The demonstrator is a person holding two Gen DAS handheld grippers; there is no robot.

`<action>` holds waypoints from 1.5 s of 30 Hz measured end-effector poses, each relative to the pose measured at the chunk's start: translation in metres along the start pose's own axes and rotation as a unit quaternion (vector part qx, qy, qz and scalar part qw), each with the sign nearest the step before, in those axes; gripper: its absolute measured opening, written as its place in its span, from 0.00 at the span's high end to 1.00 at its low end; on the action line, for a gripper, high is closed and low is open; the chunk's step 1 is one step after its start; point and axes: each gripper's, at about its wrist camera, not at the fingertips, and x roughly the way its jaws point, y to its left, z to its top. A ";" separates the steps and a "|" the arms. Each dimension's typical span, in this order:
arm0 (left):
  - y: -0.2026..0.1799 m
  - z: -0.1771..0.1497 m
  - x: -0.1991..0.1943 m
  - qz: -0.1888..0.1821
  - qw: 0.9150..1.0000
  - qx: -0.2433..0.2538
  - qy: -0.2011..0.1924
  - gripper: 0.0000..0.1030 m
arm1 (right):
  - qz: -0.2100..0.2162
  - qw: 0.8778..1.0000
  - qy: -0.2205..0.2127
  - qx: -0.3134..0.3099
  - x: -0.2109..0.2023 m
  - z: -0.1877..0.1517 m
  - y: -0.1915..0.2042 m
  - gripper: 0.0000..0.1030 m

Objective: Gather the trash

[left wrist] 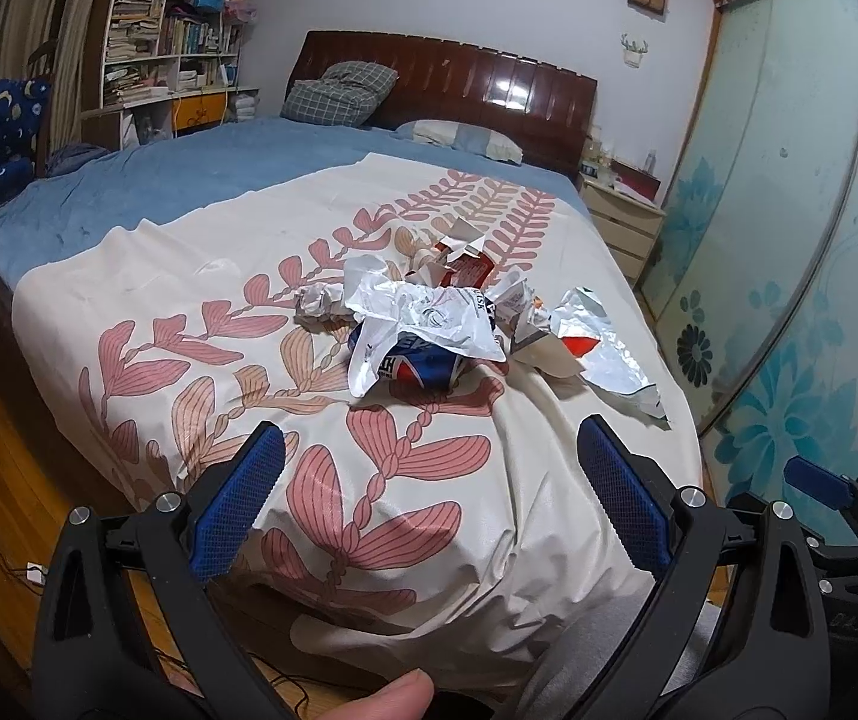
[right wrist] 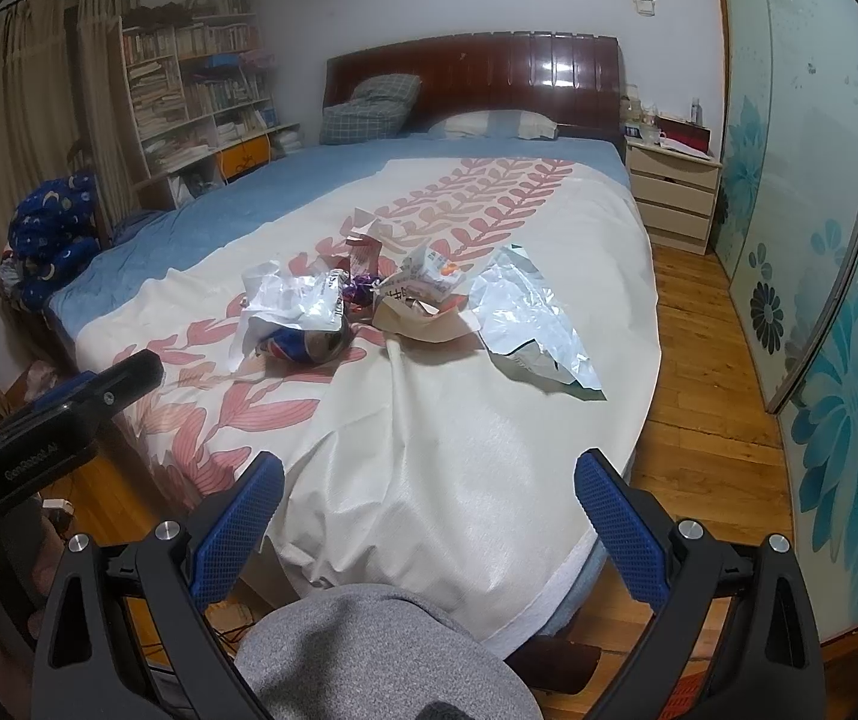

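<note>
The trash [left wrist: 429, 312] lies in a loose heap on the bed [left wrist: 147, 192], on the cream bedspread with pink leaves [left wrist: 405, 462], about midway between the foot edge and the dark headboard [left wrist: 447, 78]. Taking the crushed blue can [left wrist: 423, 363] as the landmark: a crumpled white wrapper [left wrist: 423, 306] is draped over it, a red-and-white carton [left wrist: 459, 261] sits behind it toward the headboard, and a flat silver foil bag [left wrist: 603, 339] lies to its right, nearest the wardrobe-side edge of the bed.

Both pairs of tongs hover off the foot of the bed, released, jaws wide apart, with nothing between them. The left tongs [left wrist: 429, 492] point almost straight at the can, which lies directly ahead and well apart. From the right tongs [right wrist: 429, 510], the can [right wrist: 303, 345] lies ahead and to the left, while the foil bag [right wrist: 525, 324] lies ahead and slightly right, its long axis running diagonally from the heap toward the near right edge of the bed.

So the left hand seems better lined up for the can and white wrapper, the right for the foil bag. Either needs a forward reach over the bedspread first. No bin or bag for the trash is visible.
</note>
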 end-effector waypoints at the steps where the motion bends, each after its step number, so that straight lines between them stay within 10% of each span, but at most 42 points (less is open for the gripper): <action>1: 0.000 0.000 0.000 0.000 1.000 0.001 0.000 0.06 | 0.000 1.000 0.001 0.001 0.001 0.000 0.000 0.07; 26: -0.001 0.002 0.002 -0.009 1.000 -0.004 0.004 0.06 | 0.009 1.000 0.010 0.011 0.005 -0.004 0.001 0.07; 45: 0.007 0.037 0.088 -0.030 0.998 -0.050 0.039 0.06 | 0.030 0.999 0.031 0.032 0.020 0.000 -0.009 0.07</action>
